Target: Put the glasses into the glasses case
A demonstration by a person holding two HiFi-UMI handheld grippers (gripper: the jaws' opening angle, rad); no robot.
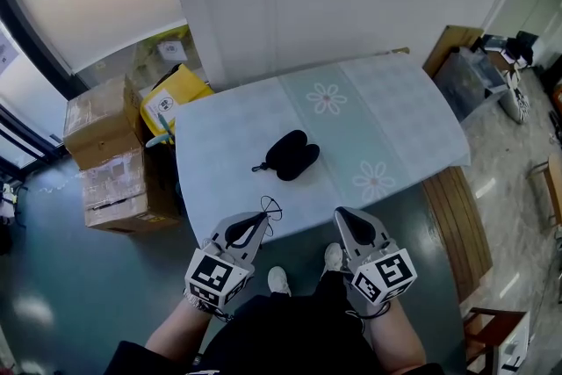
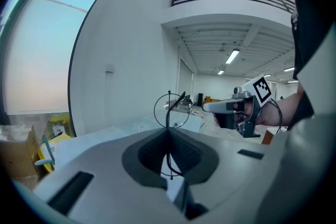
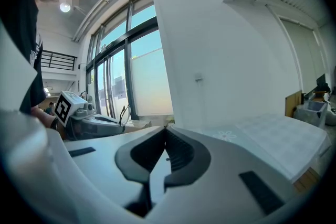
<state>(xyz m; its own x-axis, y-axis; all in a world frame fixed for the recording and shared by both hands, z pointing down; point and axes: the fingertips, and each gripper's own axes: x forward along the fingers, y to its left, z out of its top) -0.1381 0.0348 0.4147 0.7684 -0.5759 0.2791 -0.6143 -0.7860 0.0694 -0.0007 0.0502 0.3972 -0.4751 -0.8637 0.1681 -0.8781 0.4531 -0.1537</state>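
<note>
Glasses (image 2: pixel 170 110), thin dark wire frame with round lenses: pinched between the closed jaws of the left gripper (image 1: pixel 260 220), one lens ring standing above the jaw tips and the rest hanging below, a grip that looks chosen to clamp the frame and spare the lens. They are held in the air at the near edge of the table (image 1: pixel 413 114), short of the case. Glasses case (image 1: pixel 292 155), black, soft-looking, rounded: lies flat near the middle of the table, well apart from both grippers, apparently shut, with a small loop or pull at its left end. Right gripper (image 1: pixel 343 214): jaws drawn together on nothing, held level beside the left one. By my reading it is kept free to open or steady the case, since the glasses cannot go in while it is shut. Tablecloth: pale, checked, with printed flower motifs (image 1: pixel 327 98). Cardboard boxes (image 1: pixel 101 123) and a yellow package (image 1: pixel 180 92): stacked on the floor past the table's left end, outside the work. Writing: none legible. The yellow package carries a white label too small to read, the boxes show no readable print, the case shows no brand, and the cubes on the grippers bear only black-and-white square markers.
</note>
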